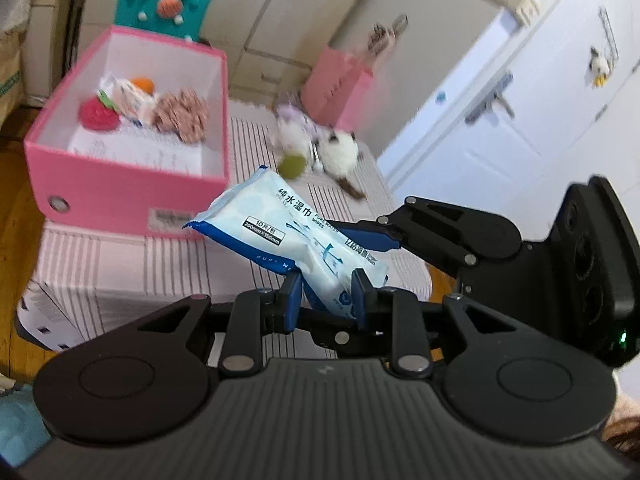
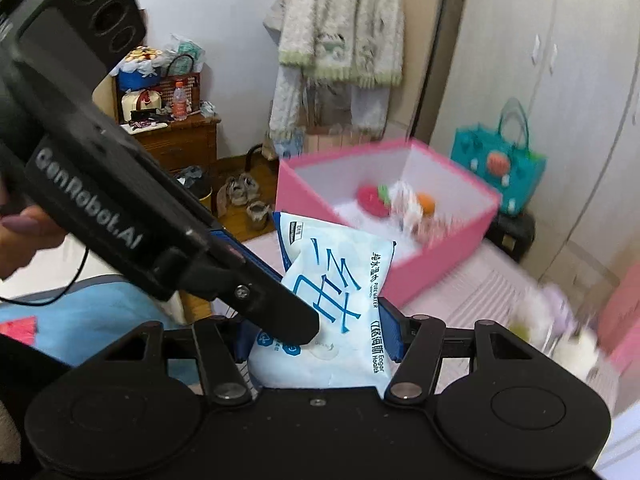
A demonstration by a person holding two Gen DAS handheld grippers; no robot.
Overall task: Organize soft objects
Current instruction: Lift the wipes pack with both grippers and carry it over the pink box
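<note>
A light-blue pack of wet wipes (image 1: 280, 236) is held in the air above the striped pink table top (image 1: 132, 264). My left gripper (image 1: 326, 300) is shut on its near end. My right gripper (image 1: 376, 232) comes in from the right and grips the same pack (image 2: 340, 300); in the right wrist view its fingers (image 2: 390, 330) close on the pack's sides. The pink box (image 1: 124, 184) stands at the left and holds a red plush, an orange plush, a tissue pack and a patterned soft item. White plush toys (image 1: 340, 150) and a green ball (image 1: 291, 167) lie behind the pack.
A teal bag (image 1: 164, 4) stands behind the box. A pink paper bag (image 1: 340, 84) stands at the back by the cupboard doors. A white door is at the right. In the right wrist view a wooden cabinet (image 2: 176, 136) and hanging clothes (image 2: 340, 40) are behind.
</note>
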